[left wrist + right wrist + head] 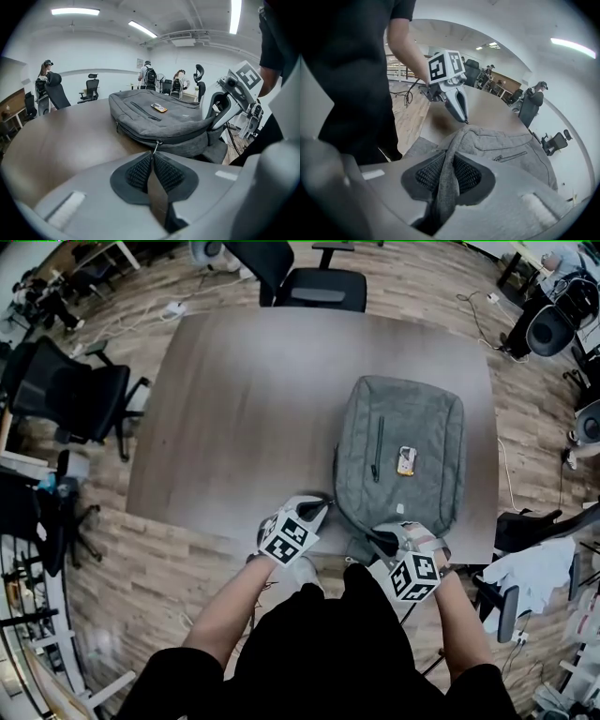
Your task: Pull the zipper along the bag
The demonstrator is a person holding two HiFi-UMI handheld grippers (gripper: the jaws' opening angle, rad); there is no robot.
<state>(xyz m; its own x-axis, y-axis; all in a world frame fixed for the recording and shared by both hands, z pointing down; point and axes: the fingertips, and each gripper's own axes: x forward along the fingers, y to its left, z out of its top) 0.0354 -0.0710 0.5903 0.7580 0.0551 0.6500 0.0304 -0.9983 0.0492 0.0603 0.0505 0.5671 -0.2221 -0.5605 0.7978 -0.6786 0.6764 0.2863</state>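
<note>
Head view: grey bag (412, 442) lies flat on the brown table (234, 399), right of centre, with its near end at the table's near edge, close to the person. A small orange-and-white item (406, 461) rests on the bag's top face, just beside a dark front-pocket zip (379, 448); too small to tell what it is. Left gripper (322, 506) points at the bag's near left corner. Right gripper (380, 542) sits at the bag's near end, to the right of the left one, the two near each other but apart. Left gripper view: jaws together, the very tips of the pads pinching the metal zipper pull (155, 146). The pull hangs from a slider on the main zip line (136, 133), which runs along the bag's side wall. Right gripper view: jaws clamped on a fold of the bag's grey fabric. The fold passes down between the ribbed pads and rises ahead as a ridge toward the left gripper's tips. Those tips meet right at the bag's edge, over the table. Surroundings, head view: one black office chair (319, 282) at the table's far side, another black chair (80, 395) off its left side, wood floor all round. Left gripper view also shows several people (149, 77) standing among chairs in the background, well apart from the table.
</note>
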